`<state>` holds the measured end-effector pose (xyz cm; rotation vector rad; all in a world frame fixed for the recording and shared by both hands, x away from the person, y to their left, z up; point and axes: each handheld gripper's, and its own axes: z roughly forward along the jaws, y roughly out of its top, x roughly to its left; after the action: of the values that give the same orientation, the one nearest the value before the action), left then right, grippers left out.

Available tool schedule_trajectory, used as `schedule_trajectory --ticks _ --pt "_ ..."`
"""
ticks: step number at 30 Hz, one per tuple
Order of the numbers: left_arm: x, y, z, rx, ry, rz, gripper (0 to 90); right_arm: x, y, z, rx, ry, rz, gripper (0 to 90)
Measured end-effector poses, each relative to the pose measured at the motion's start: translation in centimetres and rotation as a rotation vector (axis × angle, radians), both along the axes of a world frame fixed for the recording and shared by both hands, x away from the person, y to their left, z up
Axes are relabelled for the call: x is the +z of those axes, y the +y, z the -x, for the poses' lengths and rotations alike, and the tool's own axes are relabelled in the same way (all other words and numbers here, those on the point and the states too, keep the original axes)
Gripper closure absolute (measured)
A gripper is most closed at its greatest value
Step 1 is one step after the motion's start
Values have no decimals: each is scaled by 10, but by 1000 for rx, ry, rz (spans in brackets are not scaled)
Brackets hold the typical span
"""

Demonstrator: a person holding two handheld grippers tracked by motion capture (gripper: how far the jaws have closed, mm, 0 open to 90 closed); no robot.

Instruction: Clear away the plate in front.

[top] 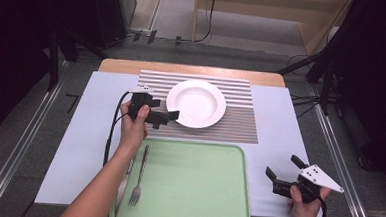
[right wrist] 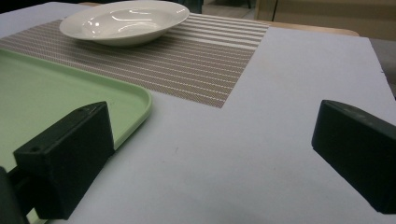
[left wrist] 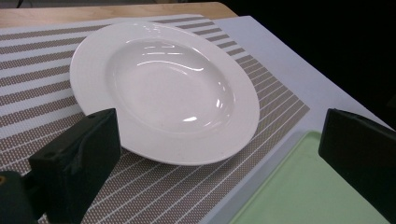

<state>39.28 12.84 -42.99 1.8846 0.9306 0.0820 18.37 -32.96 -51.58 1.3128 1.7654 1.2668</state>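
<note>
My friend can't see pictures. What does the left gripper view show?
A white deep plate sits empty on a brown and white striped placemat. The left claw is open, its two black jaws spread wide just short of the plate's near rim. A corner of a green tray shows at lower right.

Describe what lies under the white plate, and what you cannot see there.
The white plate rests on a striped placemat, which lies on a pale sheet covering the wooden table. The mat's stripes directly beneath the plate are hidden, so anything lying there cannot be seen.
</note>
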Motion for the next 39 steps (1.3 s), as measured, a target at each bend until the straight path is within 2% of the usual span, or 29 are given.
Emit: schedule_trajectory --ticks 10,16,28,37,39 --pt "-3 -1 -21 31 22 3 0 0 0 0 4 2 3 0" --pt "-6 -2 -35 16 37 17 0 -1 1 -1 4 3 2 0" --pt "-28 -5 -60 54 119 41 0 -1 0 -2 13 4 1 0" --pt "-45 -9 -71 84 171 23 0 -1 0 -2 15 7 -2 0" --pt "-47 -11 -73 96 179 8 38 -1 0 -2 15 8 -2 0"
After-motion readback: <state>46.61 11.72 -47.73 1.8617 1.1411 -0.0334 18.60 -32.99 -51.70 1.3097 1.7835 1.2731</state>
